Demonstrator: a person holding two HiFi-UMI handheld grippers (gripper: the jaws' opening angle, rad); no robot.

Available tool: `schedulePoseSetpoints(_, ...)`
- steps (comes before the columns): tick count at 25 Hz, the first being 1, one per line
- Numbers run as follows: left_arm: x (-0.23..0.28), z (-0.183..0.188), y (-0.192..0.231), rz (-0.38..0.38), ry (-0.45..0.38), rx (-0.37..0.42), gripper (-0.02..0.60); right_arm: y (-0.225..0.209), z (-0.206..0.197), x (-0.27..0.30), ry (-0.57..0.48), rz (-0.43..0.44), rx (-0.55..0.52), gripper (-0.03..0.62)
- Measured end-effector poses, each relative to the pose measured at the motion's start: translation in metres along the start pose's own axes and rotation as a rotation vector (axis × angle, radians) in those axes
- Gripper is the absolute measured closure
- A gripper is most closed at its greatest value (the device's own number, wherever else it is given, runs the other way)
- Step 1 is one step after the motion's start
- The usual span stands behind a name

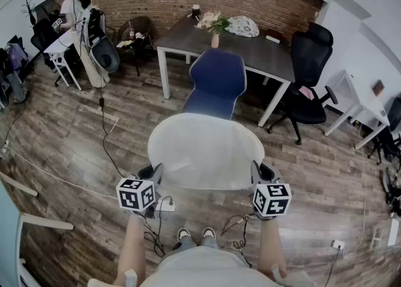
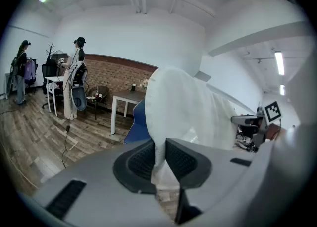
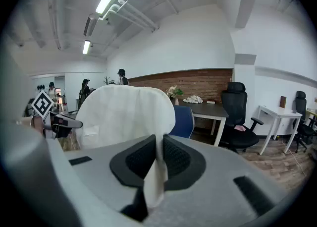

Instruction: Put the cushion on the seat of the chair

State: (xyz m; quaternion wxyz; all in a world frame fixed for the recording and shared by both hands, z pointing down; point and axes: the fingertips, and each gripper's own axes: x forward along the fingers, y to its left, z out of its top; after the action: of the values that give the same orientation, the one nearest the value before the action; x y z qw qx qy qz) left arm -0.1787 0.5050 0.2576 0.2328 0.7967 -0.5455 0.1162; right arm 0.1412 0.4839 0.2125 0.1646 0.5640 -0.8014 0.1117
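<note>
A white cushion (image 1: 205, 151) hangs in the air in front of me, held flat between both grippers. My left gripper (image 1: 154, 173) is shut on its left near corner, and my right gripper (image 1: 257, 173) is shut on its right near corner. In the left gripper view the white cushion (image 2: 183, 112) rises from between the black pads (image 2: 143, 160). In the right gripper view the cushion (image 3: 126, 114) is pinched the same way. The blue chair (image 1: 217, 83) stands just beyond the cushion, its back facing the table; the cushion hides the near part of its seat.
A dark table (image 1: 232, 38) with a flower vase (image 1: 215, 39) stands behind the chair. A black office chair (image 1: 309, 76) is at right, a white desk (image 1: 358, 110) further right. People (image 1: 80, 26) stand at far left. Cables (image 1: 106, 141) cross the wooden floor.
</note>
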Motion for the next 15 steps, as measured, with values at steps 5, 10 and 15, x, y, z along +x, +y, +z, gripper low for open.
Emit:
schedulePoseSetpoints(5, -0.002, -0.002, 0.003, -0.006, 0.005, -0.001, 0.529, 0.005, -0.002, -0.002, 0.007, -0.006, 0.0, 0.554)
schedulePoseSetpoints(10, 0.0, -0.006, 0.011, -0.031, 0.013, -0.007, 0.529, 0.014, -0.004, 0.001, 0.009, 0.001, 0.029, 0.546)
schedulePoseSetpoints(15, 0.0, -0.013, 0.019, -0.06, 0.025, -0.007, 0.529, 0.024, -0.009, 0.001, 0.015, -0.019, 0.041, 0.546)
